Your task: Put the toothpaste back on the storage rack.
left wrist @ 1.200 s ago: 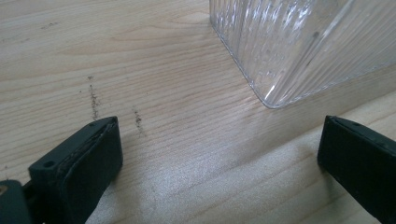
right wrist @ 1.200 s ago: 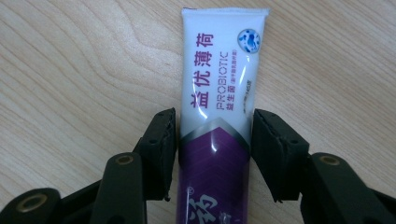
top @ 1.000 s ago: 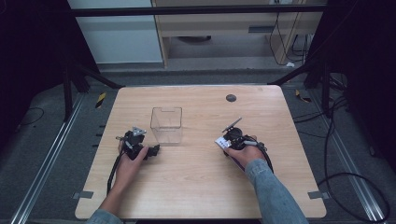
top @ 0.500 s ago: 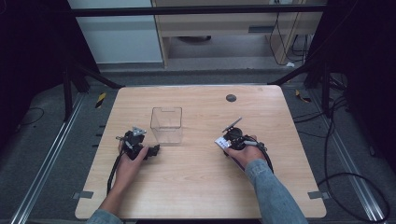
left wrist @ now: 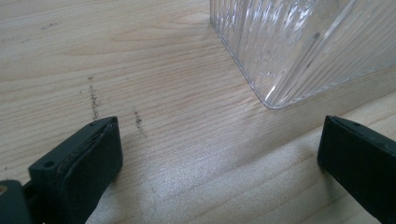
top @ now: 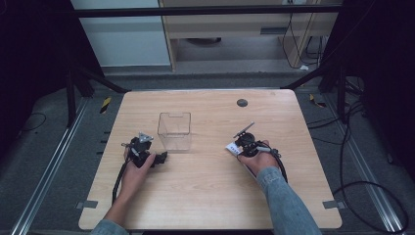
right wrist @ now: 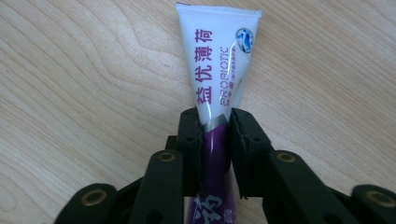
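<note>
A clear ribbed plastic box [top: 174,131] stands left of the table's middle; its rounded corner [left wrist: 289,51] fills the upper right of the left gripper view. My left gripper [top: 161,157] rests on the table just below and left of the box, jaws wide apart with bare wood between them [left wrist: 219,154]. My right gripper [top: 234,147] lies right of centre, shut on a white and purple toothpaste tube [right wrist: 217,88]. The tube's white crimped end [top: 231,147] pokes out beyond the jaws, over the wood.
The wooden table [top: 210,196] has a small dark round disc [top: 242,103] near its far edge. A thin grey rod [top: 243,130] sticks up from the right gripper. Black frame legs and cables surround the table on the floor.
</note>
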Available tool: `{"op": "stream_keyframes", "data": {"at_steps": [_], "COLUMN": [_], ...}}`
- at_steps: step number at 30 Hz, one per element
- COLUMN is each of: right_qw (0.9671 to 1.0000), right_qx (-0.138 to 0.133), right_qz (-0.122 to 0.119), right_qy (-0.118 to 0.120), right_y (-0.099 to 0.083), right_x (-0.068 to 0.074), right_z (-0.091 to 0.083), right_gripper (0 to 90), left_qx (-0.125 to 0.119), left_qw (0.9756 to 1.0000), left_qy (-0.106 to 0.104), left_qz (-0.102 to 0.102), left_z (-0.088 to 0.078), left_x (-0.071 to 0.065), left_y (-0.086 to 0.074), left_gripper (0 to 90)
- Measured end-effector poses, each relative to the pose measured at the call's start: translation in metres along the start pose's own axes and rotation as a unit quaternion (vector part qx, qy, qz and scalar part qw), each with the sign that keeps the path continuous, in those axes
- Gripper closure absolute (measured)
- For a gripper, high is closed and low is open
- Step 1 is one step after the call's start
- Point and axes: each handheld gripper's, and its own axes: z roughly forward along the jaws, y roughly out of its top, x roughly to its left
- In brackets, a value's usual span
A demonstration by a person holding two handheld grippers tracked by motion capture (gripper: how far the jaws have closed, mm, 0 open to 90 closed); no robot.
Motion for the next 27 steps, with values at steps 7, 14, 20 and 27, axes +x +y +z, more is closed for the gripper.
{"op": "stream_keyframes", "data": {"at_steps": [7, 14, 20, 27], "right_qw": [0.9998, 0.9979, 0.9955, 0.9908], "right_qx": [-0.016, -0.062, -0.092, -0.133], "right_qz": [0.002, 0.017, 0.023, 0.024], "right_qy": [-0.007, -0.001, 0.004, 0.01], "right_y": [-0.003, -0.007, -0.003, 0.001], "right_x": [-0.001, -0.005, -0.009, -0.013], "right_z": [-0.006, -0.023, -0.04, -0.054], "right_gripper": [78.6, 78.9, 79.1, 79.0], "left_qx": [-0.001, -0.001, -0.001, -0.001], "left_qw": [1.0, 1.0, 1.0, 1.0], "left_qy": [0.0, 0.001, 0.001, 0.001], "left_qz": [-0.001, -0.001, -0.001, -0.001], "left_z": [0.0, 0.0, 0.0, 0.001], "left_x": [0.0, 0.0, 0.0, 0.0], "left_y": [0.0, 0.0, 0.0, 0.001], "left_gripper": [0.0, 0.0, 0.0, 0.0]}}
